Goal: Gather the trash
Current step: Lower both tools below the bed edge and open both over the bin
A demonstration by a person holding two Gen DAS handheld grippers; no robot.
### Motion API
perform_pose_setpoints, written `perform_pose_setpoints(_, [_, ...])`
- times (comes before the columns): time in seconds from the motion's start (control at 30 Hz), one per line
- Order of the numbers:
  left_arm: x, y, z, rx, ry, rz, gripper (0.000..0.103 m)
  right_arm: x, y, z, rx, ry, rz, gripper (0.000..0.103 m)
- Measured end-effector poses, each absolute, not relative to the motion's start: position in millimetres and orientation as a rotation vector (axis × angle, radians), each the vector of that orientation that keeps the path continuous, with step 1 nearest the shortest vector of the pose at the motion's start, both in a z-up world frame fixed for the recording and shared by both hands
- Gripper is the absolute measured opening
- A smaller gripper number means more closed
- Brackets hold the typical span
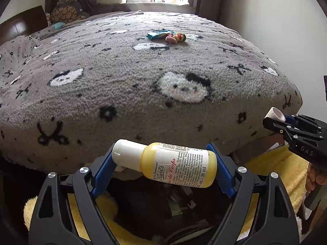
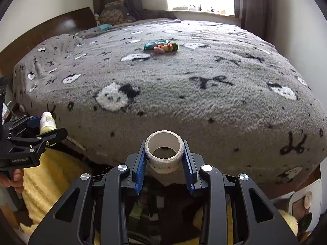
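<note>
Now | left claw (image 1: 163, 163) grips bottle (image 1: 173, 164), label partly unreadable | right claw (image 2: 164, 155) clamps tape roll (image 2: 164, 153)

Grey blanket (image 1: 143, 65) w/ black bows & white faces. Yellow bottle (image 1: 175, 163), white cap. White tape roll (image 2: 164, 153). Blue pads (image 2: 139, 173).

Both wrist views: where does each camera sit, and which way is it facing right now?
Left wrist: on the left gripper, looking across the bed toward the window; its blue pads clamp a yellow lotion bottle; the right gripper and fingers show at right.
Right wrist: on the right gripper, same heading; it grips a white tape roll; the left gripper shows at left.
Shared: bed, window, wrappers mid-bed.
</note>
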State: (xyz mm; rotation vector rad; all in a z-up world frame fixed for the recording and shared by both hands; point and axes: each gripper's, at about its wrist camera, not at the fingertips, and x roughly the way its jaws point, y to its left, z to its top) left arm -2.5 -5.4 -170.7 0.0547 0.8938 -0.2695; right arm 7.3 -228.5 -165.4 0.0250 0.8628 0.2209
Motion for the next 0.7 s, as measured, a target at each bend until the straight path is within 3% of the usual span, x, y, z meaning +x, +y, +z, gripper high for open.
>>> perform_pose_setpoints(0.7, [-19.1, -14.5, -280.1, 0.103, 1.198, -0.321, 0.081, 1.0, -195.8, -265.8, 0.095, 1.187, 0.304, 0.034])
